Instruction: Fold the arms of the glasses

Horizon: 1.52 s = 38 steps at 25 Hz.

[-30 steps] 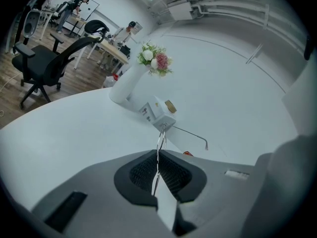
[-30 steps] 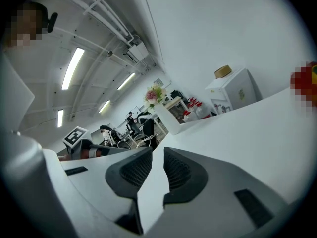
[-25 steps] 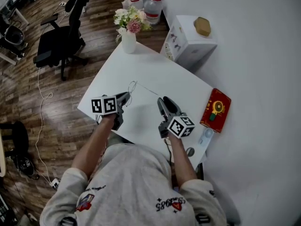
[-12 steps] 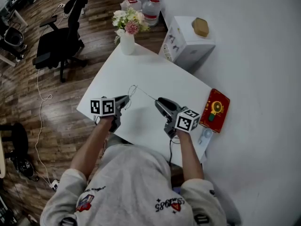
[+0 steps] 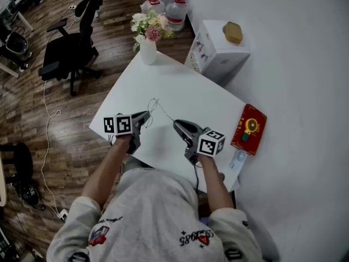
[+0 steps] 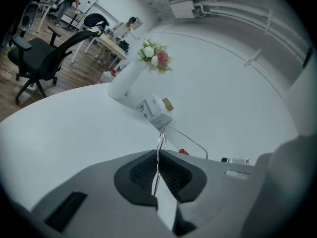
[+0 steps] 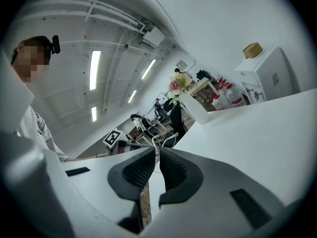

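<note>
The glasses (image 5: pixel 154 106) are a thin wire frame held just above the white table (image 5: pixel 185 86). My left gripper (image 5: pixel 146 115) is shut on the frame; in the left gripper view the wire (image 6: pixel 162 133) runs up out of the closed pads (image 6: pixel 143 172). One arm of the glasses stretches right towards my right gripper (image 5: pixel 176 124). That gripper points left at it, its jaws closing. In the right gripper view the thin arm (image 7: pixel 159 155) sits pinched between the nearly touching tips of the right gripper (image 7: pixel 158 151).
A vase of flowers (image 5: pixel 148 42) stands at the table's far corner. Beside the table are a white box (image 5: pixel 218 51) with a brown object (image 5: pixel 233 30) on top, and a red box (image 5: pixel 249 127) at the right edge. An office chair (image 5: pixel 68 48) stands on the floor at the left.
My right gripper has swung left towards the glasses' outstretched arm and its jaws have narrowed onto it. The left gripper has kept still with the frame.
</note>
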Each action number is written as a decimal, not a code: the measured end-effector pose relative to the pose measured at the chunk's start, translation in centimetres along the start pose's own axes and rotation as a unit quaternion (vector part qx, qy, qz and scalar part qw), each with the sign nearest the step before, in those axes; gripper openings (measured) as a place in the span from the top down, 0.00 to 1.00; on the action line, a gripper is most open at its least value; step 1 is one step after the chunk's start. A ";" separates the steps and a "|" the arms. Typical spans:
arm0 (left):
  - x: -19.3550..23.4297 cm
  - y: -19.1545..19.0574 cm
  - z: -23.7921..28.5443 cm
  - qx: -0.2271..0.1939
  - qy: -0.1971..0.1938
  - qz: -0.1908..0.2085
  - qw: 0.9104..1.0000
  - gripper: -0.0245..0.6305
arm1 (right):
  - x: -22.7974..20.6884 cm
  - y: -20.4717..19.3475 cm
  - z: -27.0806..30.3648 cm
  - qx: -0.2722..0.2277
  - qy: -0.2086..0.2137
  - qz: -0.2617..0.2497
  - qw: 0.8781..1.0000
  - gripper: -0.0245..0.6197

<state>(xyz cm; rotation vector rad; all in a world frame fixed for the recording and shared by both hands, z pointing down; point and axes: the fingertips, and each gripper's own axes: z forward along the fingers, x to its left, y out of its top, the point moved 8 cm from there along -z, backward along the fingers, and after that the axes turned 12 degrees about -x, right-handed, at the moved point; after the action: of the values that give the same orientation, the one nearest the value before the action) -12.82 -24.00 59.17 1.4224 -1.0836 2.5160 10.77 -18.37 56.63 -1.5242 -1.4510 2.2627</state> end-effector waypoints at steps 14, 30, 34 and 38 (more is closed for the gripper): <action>-1.3 0.3 0.2 -0.024 -0.023 -0.030 0.999 0.95 | 1.2 -5.9 3.2 0.052 -0.009 -0.018 0.998 0.92; -2.3 -0.4 0.2 -0.015 -0.043 -0.037 0.998 0.95 | 0.9 -8.0 4.8 0.077 -0.031 -0.020 0.996 0.91; -2.1 -0.4 0.2 -0.016 -0.040 -0.032 0.999 0.95 | 0.9 -8.3 4.7 0.070 -0.025 -0.017 0.997 0.78; -1.9 -0.1 0.0 -0.016 -0.029 -0.009 0.999 0.95 | 0.9 -8.2 4.1 0.062 -0.035 -0.030 0.997 0.76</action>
<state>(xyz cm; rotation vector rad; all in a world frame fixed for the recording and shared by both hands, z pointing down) -11.70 -23.38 57.70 1.4988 -1.1083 2.4487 3.76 -15.99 62.14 -1.3611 -1.3254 2.3437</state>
